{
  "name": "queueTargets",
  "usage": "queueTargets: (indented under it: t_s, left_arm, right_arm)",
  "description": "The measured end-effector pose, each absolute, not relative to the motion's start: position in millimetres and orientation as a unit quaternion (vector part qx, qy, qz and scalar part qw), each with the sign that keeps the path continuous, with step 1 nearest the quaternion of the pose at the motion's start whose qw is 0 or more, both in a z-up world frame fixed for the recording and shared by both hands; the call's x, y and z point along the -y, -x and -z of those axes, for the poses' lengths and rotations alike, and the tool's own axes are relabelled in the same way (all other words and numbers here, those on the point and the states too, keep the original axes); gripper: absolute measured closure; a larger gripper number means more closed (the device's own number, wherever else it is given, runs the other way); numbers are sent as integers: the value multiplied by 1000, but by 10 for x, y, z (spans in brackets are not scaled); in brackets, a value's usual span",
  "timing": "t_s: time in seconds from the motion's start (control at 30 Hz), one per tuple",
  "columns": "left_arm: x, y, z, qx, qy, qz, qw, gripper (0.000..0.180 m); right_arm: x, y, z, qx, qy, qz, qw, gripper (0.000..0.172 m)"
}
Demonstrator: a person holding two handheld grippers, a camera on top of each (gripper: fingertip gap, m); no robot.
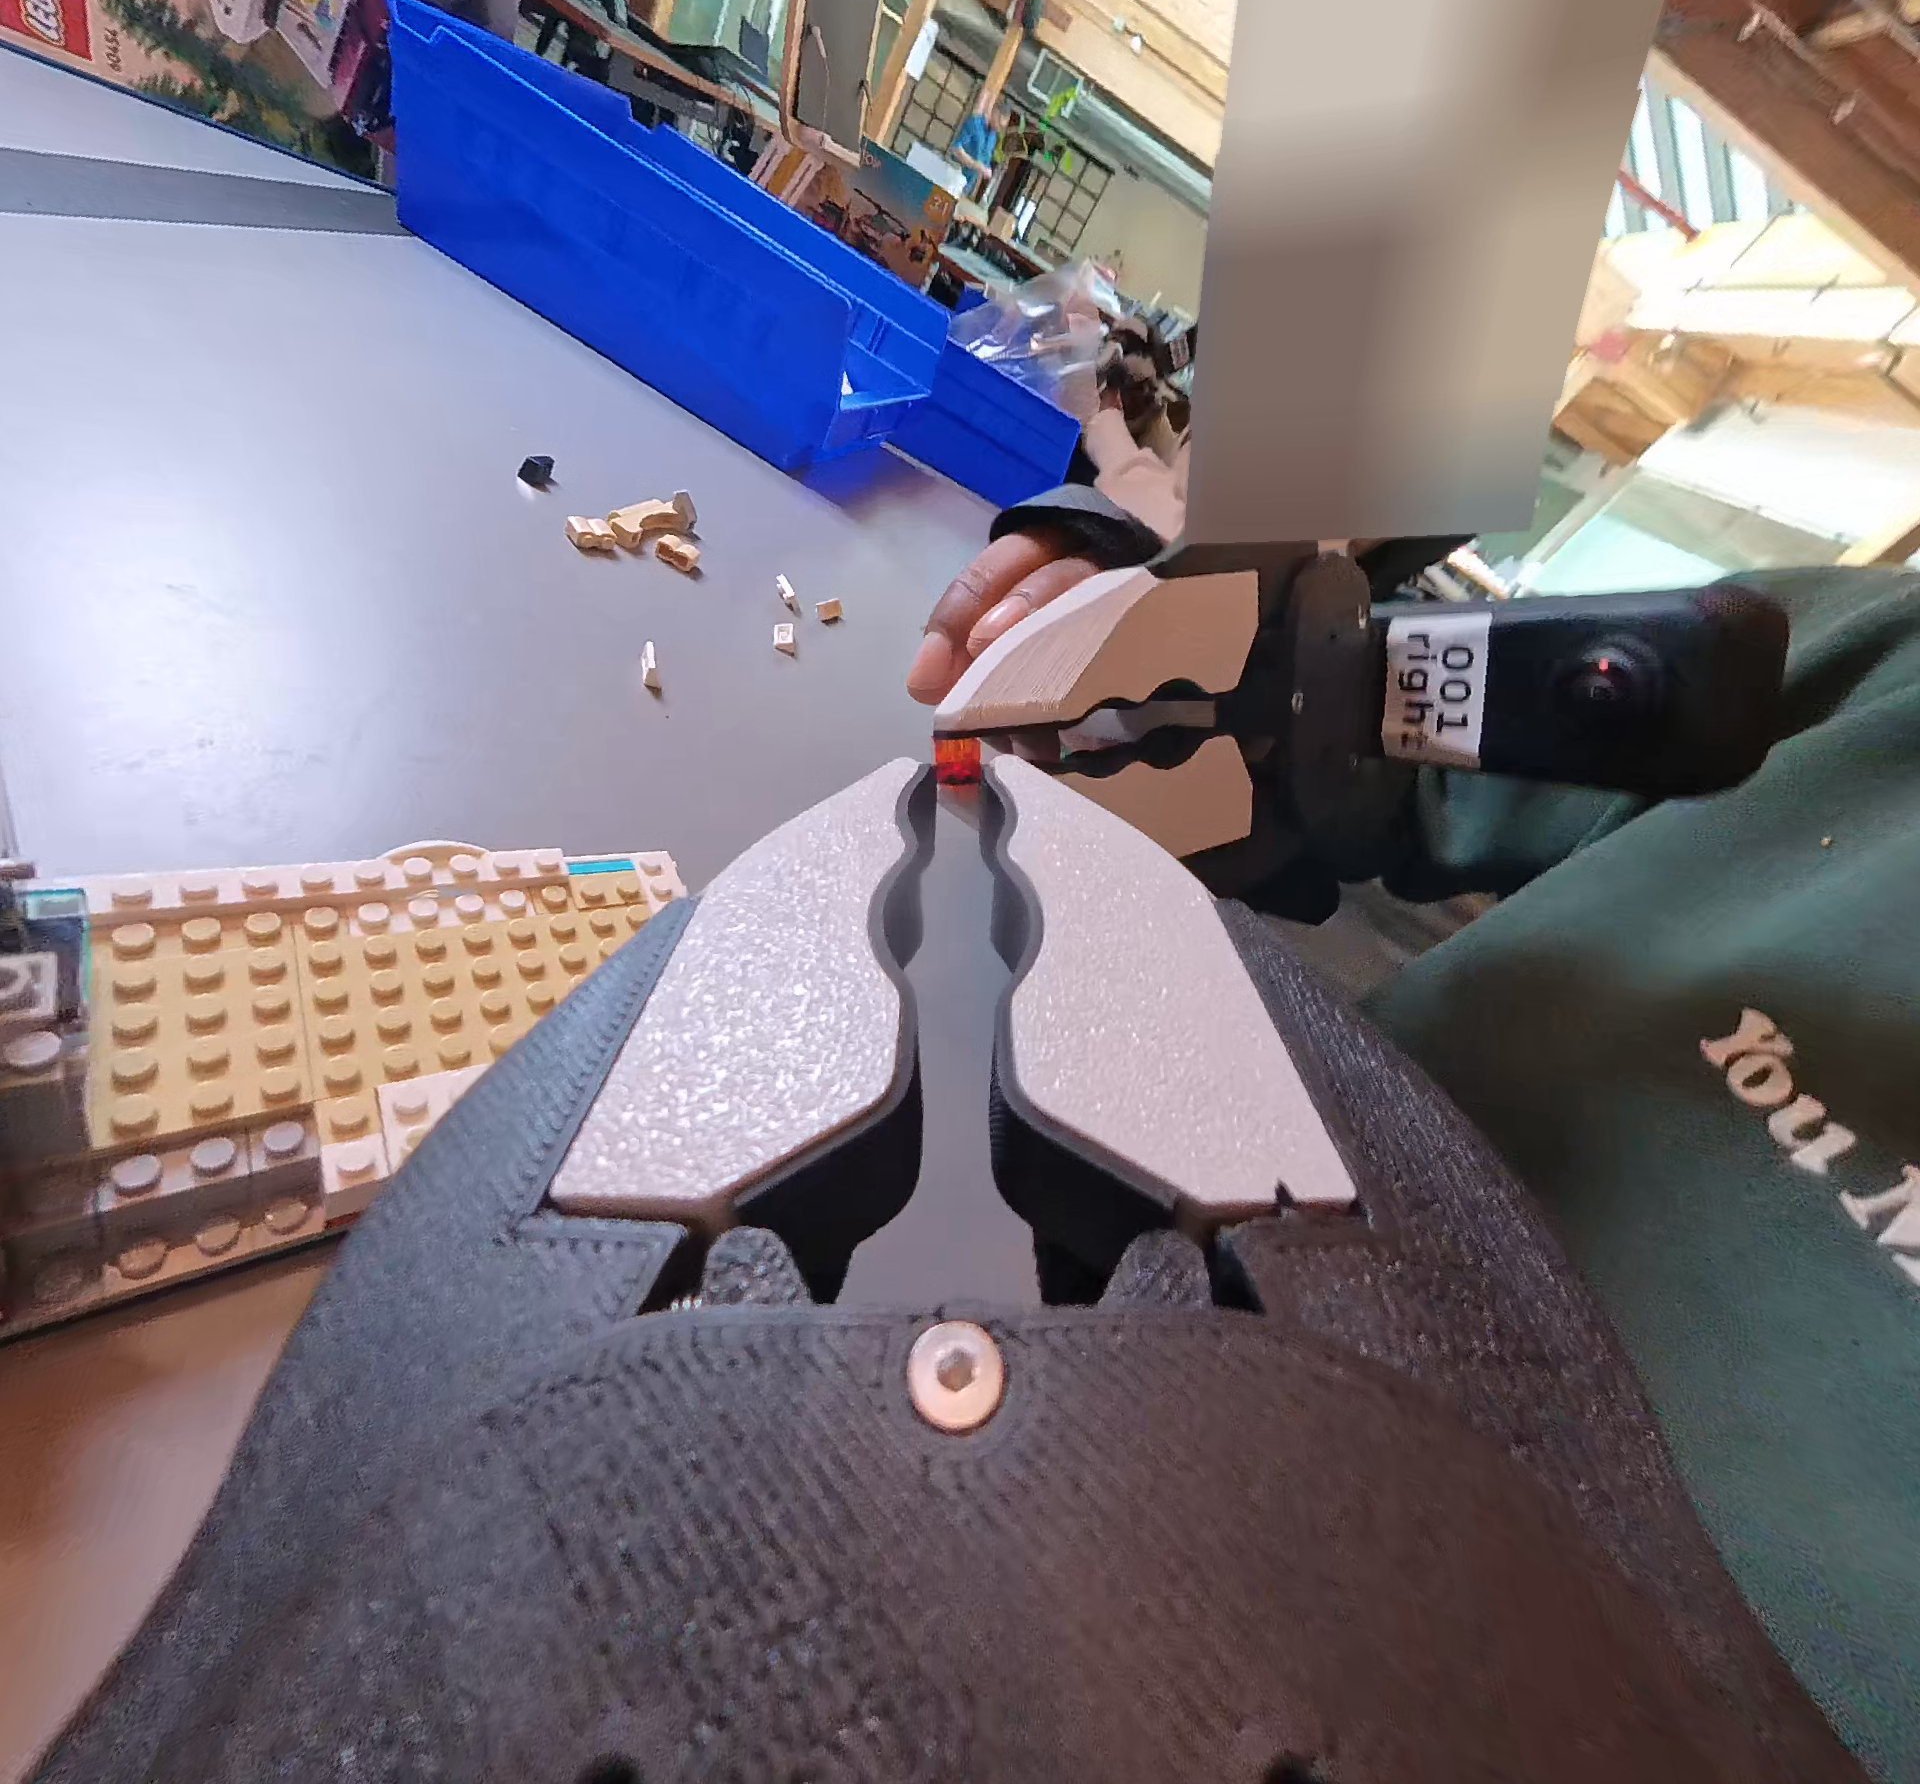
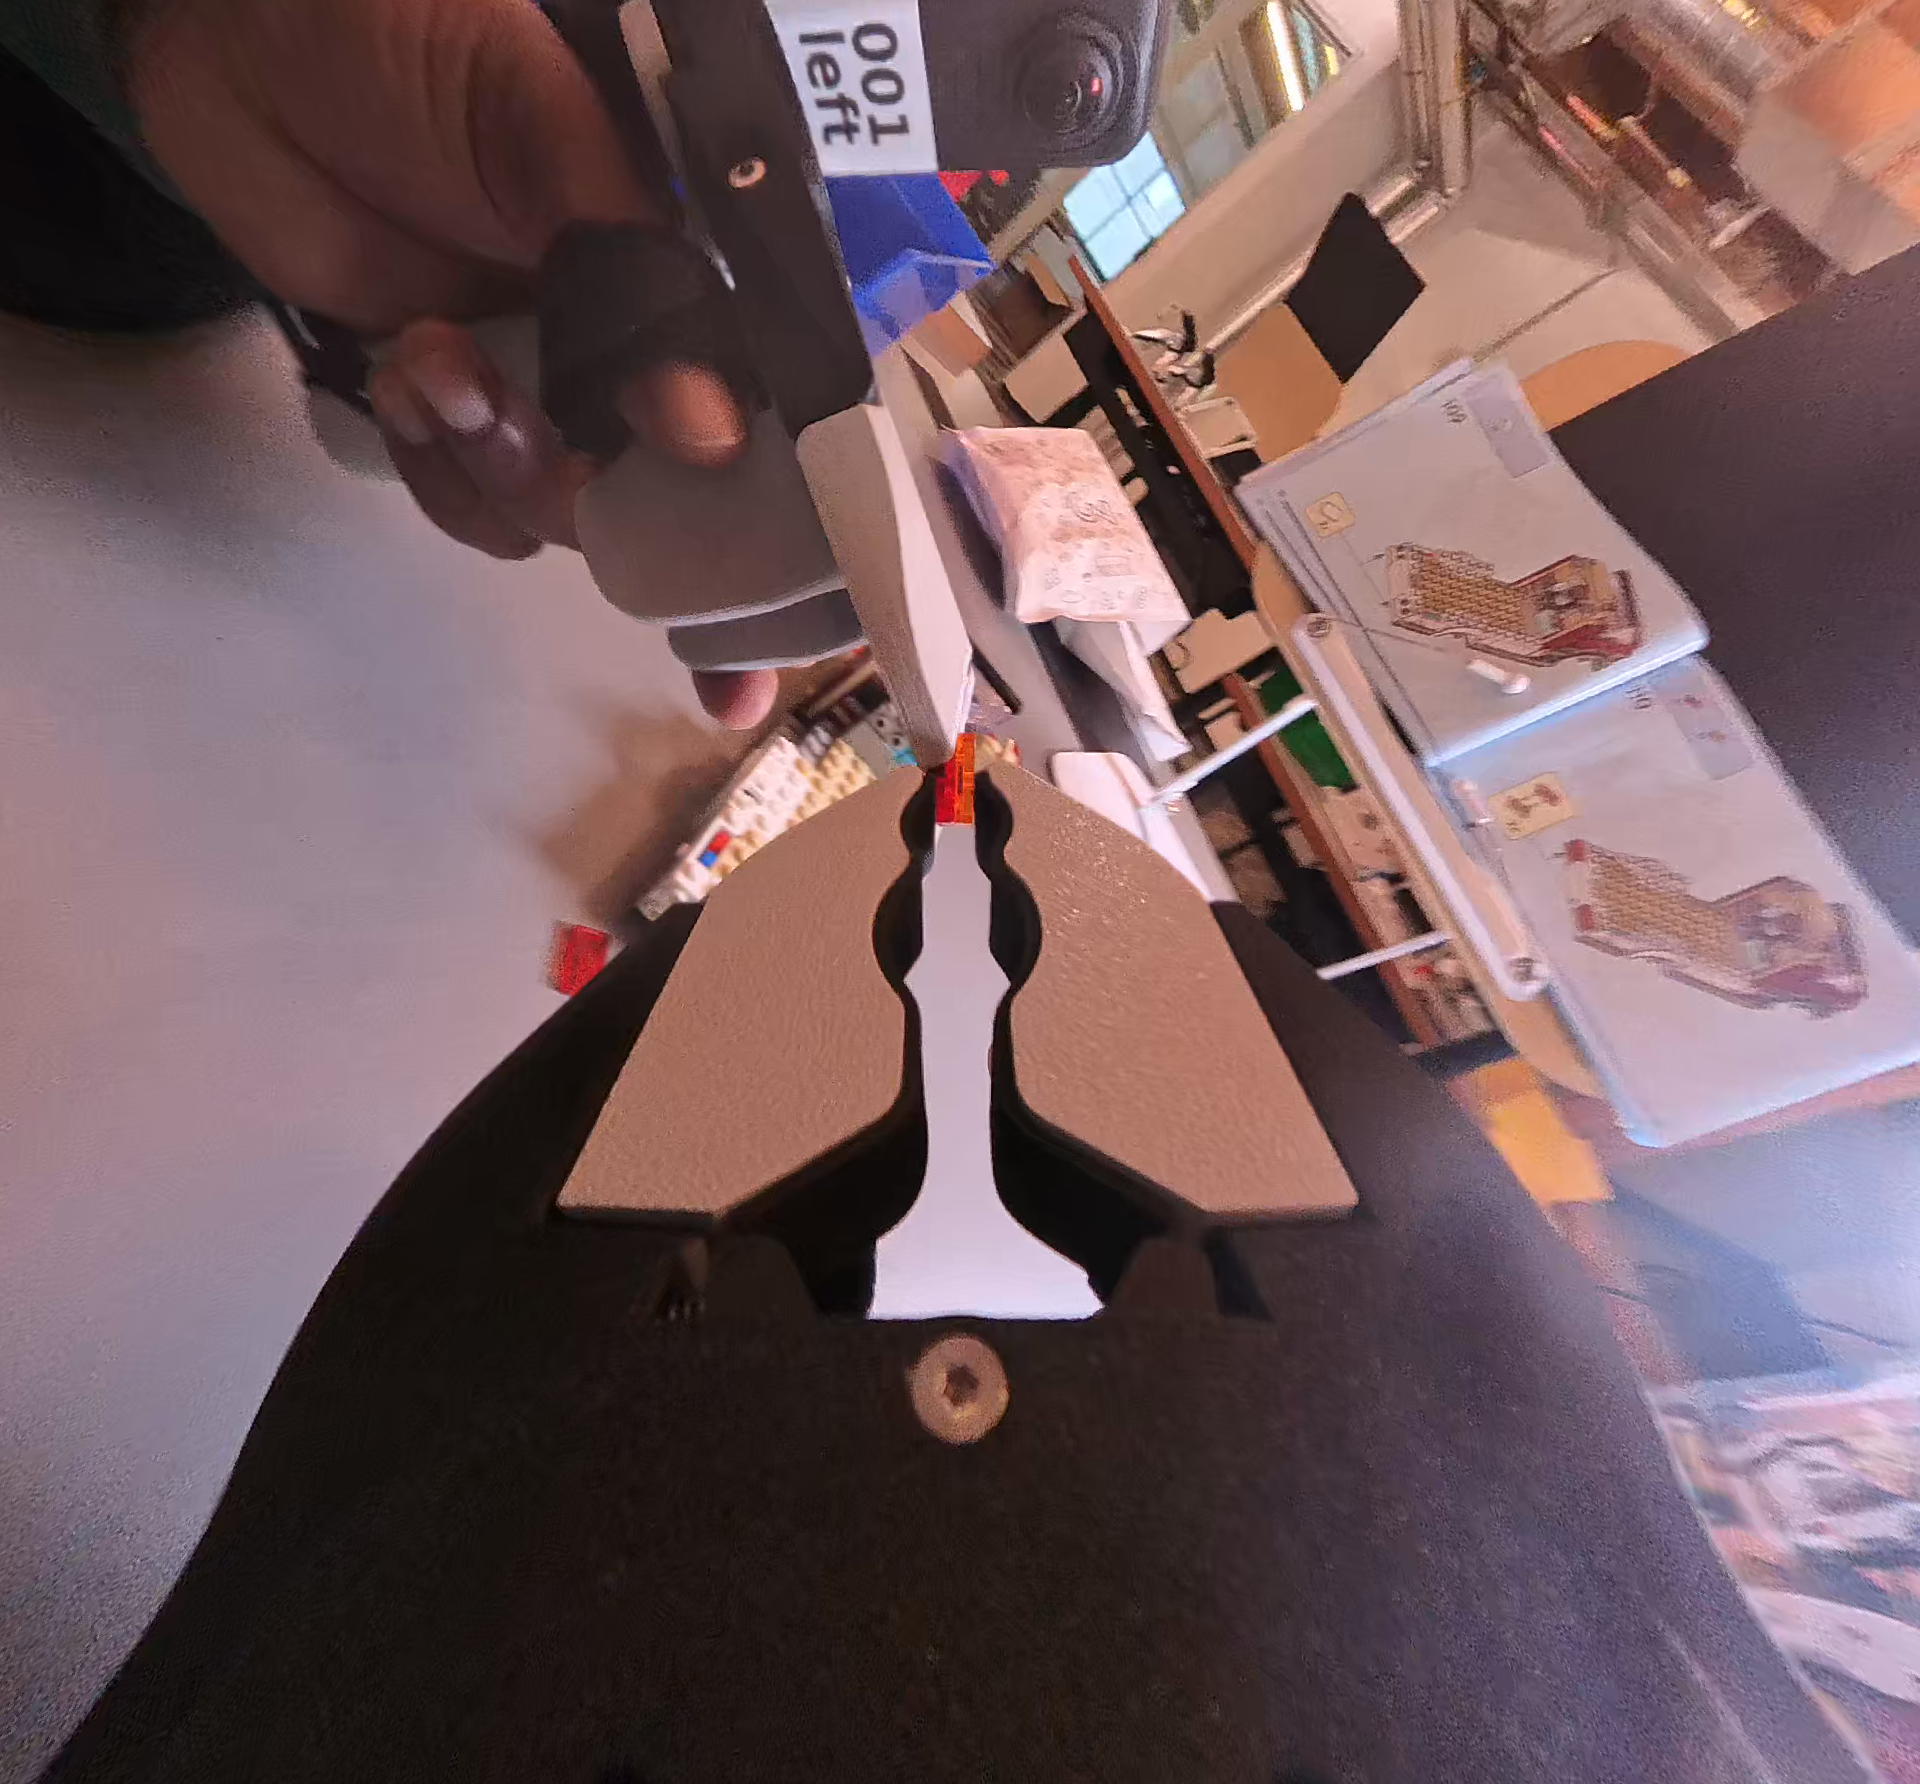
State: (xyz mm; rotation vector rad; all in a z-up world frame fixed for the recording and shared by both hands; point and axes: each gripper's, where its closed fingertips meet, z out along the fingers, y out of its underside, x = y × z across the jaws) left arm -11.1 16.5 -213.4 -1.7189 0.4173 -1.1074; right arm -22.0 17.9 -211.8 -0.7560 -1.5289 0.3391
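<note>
Between the 2 pairs of tongs, above the grey table [image 1: 260, 508], a small translucent orange brick [image 1: 957, 762] is being held at the fingertips of both tools at once. The left gripper [image 1: 957, 778] is closing nearly to its tips, its pale fingers [image 1: 831, 861] pinching the brick from either side. The right gripper [image 2: 957, 792] is coming in crosswise, jaws nearly shut, its pads pressing the same orange brick [image 2: 958, 789]. Each tool shows in the other's view, with a hand [image 2: 343, 134] wrapped round the left one's handle.

Doing this well looks like a matter of keeping both pinches square on opposite faces, so the little piece is not twisting or popping free; 1 tool should keep firm pressure while the other is adjusting, I judge.

Below and to the left, a tan studded plate assembly [image 1: 260, 986] is lying on the table, well apart from the brick. Loose tan pieces [image 1: 634, 524] are scattering farther off, near a blue bin [image 1: 644, 259]. An open instruction booklet [image 2: 1558, 674] is standing to the right.
</note>
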Motion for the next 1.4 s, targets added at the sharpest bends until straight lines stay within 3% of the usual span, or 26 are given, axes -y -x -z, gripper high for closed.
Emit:
queueTargets:
  t_s: [0.23, 0.43, 0.8, 1.13, 1.4]
  left_arm:
    - [-4, 94, 2341, -373, 722, 304, 497, 173]
    - [125, -49, 2468, -449, 703, 265, 484, 173]
    - [155, -94, 2449, -457, 688, 262, 499, 173]
    - [131, -78, 2441, -427, 693, 289, 504, 172]
    - [166, -53, 2460, -463, 696, 267, 479, 174]
  right_arm:
    - [54, 127, 2263, 680, 418, -420, 432, 159]
    - [167, 37, 2467, 714, 425, -439, 342, 162]
    - [190, -4, 2454, 709, 430, -466, 309, 164]
    - [156, 21, 2457, 717, 418, -432, 354, 164]
    - [175, -5, 2423, 697, 419, -479, 331, 164]
